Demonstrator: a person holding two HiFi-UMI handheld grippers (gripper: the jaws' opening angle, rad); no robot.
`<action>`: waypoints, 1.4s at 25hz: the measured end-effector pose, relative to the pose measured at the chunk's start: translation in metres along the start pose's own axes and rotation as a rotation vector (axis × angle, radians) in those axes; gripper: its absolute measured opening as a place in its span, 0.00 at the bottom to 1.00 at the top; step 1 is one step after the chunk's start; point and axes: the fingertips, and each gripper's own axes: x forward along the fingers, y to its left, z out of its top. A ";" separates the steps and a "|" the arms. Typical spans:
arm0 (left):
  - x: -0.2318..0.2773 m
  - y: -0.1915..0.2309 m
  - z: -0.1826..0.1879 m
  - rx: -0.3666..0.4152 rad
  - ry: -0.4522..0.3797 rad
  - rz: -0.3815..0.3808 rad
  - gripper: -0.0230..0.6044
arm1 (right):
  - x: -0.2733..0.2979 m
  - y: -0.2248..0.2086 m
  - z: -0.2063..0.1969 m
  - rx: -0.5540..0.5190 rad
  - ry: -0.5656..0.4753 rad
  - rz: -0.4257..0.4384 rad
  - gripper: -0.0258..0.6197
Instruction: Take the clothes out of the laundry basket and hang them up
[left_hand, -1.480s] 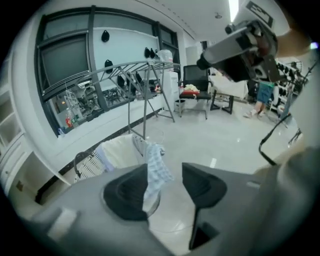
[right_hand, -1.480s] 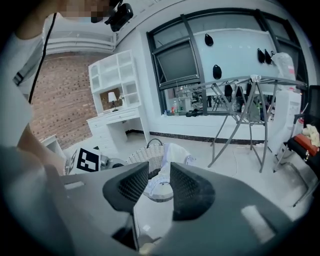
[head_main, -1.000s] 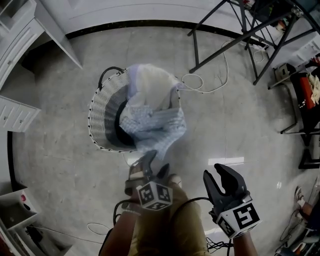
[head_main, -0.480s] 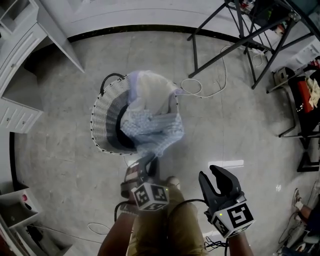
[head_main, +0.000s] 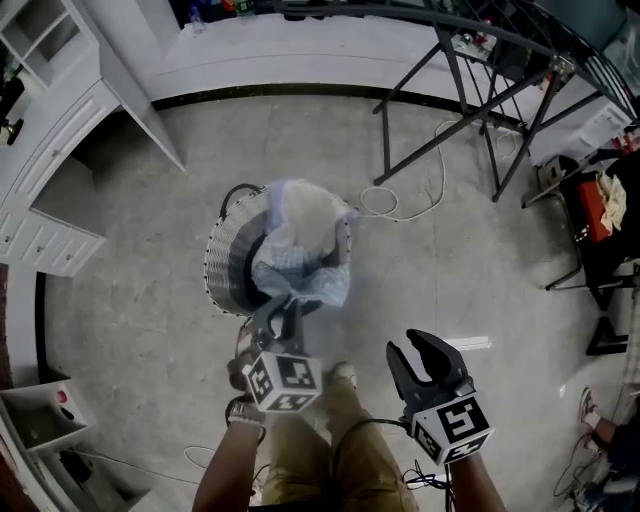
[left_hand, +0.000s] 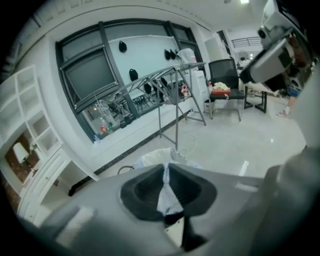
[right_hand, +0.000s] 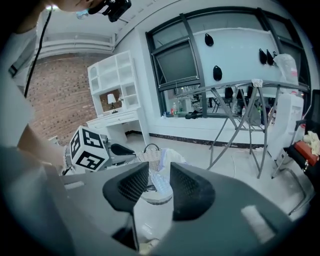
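Observation:
A white wicker laundry basket (head_main: 222, 262) with a dark liner stands on the floor ahead of me. In it lie a white garment (head_main: 300, 208) and a light blue checked garment (head_main: 305, 275). My left gripper (head_main: 287, 312) is at the basket's near rim, shut on a fold of the blue garment. In the left gripper view that blue cloth (left_hand: 167, 192) is pinched between the dark pads. My right gripper (head_main: 422, 352) hovers to the right over bare floor, open, with nothing between its fingers. The right gripper view shows the basket (right_hand: 149, 154) beyond its open gripper (right_hand: 160, 182).
A dark metal drying rack (head_main: 480, 90) stands at the back right, with a white cable (head_main: 400, 200) looped on the floor by its feet. White cabinets (head_main: 60, 130) line the left side. A dark chair (head_main: 600, 210) with cloth on it is at the far right.
The left gripper's jaws have shut on the edge of the blue garment and pulled it up toward me. The right gripper has stayed open beside it.

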 end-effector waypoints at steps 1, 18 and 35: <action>-0.006 0.008 0.010 -0.004 -0.006 0.012 0.08 | -0.004 0.002 0.008 -0.009 -0.002 0.004 0.23; -0.133 0.118 0.176 -0.049 -0.056 0.143 0.08 | -0.051 0.026 0.134 -0.138 -0.116 0.107 0.23; -0.252 0.183 0.326 0.013 -0.300 0.153 0.08 | -0.073 0.129 0.219 -0.317 -0.240 0.165 0.31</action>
